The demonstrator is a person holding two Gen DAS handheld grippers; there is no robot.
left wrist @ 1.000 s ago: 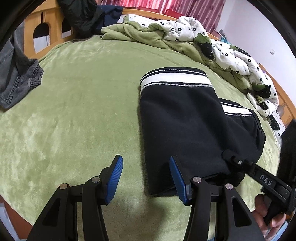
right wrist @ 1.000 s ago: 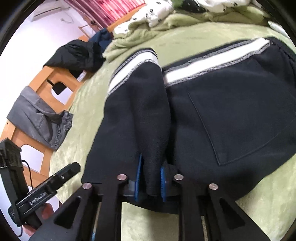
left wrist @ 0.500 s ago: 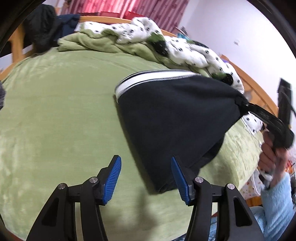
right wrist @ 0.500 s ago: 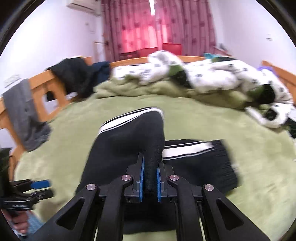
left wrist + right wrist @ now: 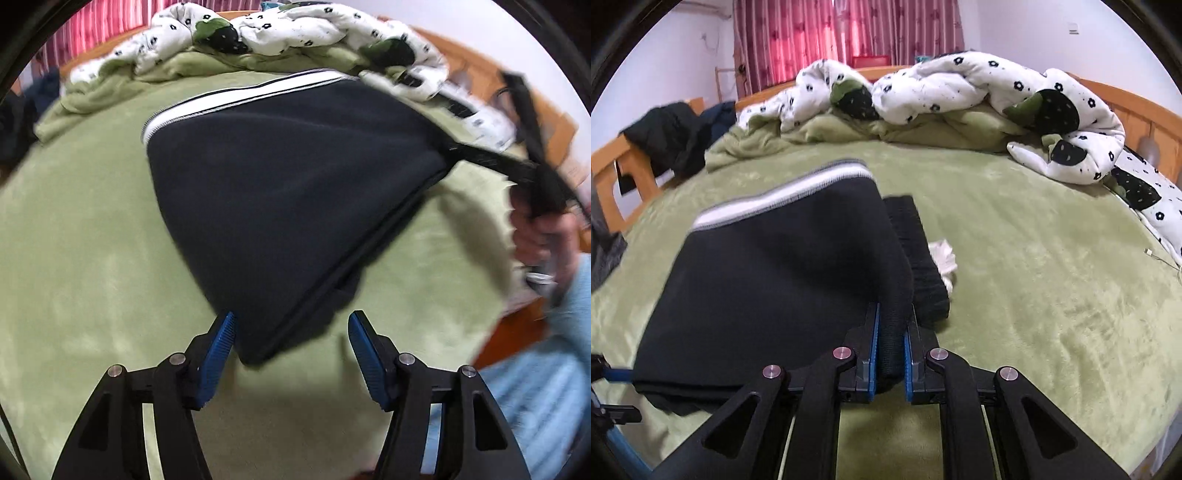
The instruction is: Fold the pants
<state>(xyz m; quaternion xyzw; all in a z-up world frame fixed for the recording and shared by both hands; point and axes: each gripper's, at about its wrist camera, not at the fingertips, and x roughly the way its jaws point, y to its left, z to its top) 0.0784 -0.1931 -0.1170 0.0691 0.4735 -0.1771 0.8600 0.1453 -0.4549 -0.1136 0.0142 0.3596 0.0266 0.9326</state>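
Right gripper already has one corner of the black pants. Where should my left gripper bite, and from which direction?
Take the near corner of the black pants, the point hanging between the fingers of the left gripper, whose jaws are opening. Come from the near edge, straight along the green blanket. The right gripper pinches the other end, so this corner likely matches it.

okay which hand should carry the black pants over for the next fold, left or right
Right, probably. The right gripper is shut on a fold of the black pants, while the left gripper is opening, its fingers not pressing the corner between them.
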